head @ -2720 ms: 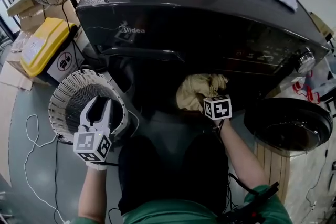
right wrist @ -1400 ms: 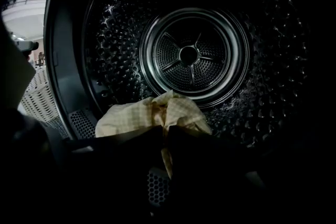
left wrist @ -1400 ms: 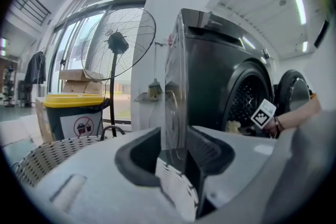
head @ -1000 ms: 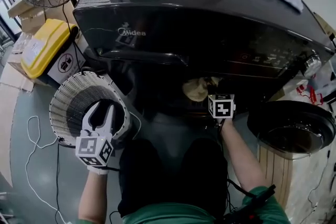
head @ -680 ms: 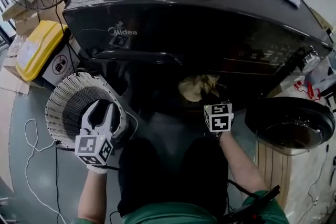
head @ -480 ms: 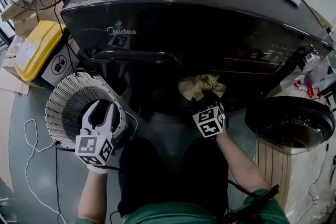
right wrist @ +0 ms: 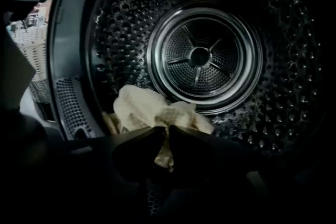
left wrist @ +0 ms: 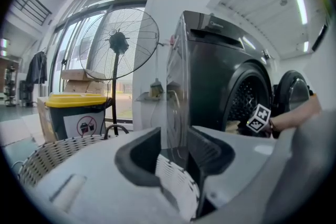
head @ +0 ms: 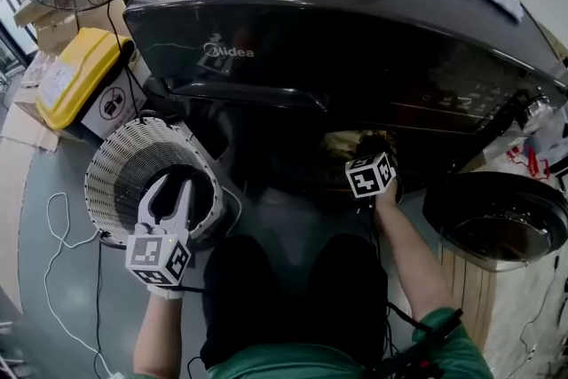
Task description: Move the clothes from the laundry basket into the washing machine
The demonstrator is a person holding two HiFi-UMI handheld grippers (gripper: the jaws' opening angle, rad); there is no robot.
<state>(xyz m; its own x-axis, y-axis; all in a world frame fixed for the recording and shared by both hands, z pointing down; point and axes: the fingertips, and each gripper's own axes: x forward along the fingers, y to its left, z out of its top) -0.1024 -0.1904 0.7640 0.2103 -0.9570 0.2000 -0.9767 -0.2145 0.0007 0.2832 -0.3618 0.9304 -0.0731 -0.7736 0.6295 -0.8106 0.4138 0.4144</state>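
R gripper (right wrist: 164, 132): jaws have just been closing, now nearly together; a fold of the cloth sits in the slit btwn them, pinched.
R gripper pose: tips inside the washer's mouth, angled down into it; marker cube just outside the opening, tilted.
R arm (head: 404, 248): bare forearm runs straight from the green sleeve up to the gripper, close beside the open door.
Cloth (right wrist: 144, 110): pale yellow, crumpled, at the R tips & just beyond, lying on the drum's lower front.
Drum (right wrist: 205, 57): straight ahead of R gripper, perforated steel, round hub well past the cloth.
Door (head: 497, 213): swung open, right of R gripper.
L gripper (head: 171, 189): jaws spread, nothing btwn them.
L gripper pose: about level, over the basket's near rim, tips toward the washer; well apart from R gripper.
L arm (head: 158, 328): forearm straight behind the gripper.
Laundry basket (head: 120, 157): white, round, woven wall, under & ahead of L tips; inside too dark to tell contents.
Washing machine (head: 355, 40): dark front-loader, ahead of both grippers.
Bin (head: 75, 75): yellow lid, beyond the basket, left of L gripper.
Fan (left wrist: 118, 42): on a stand, farther off behind the bin.
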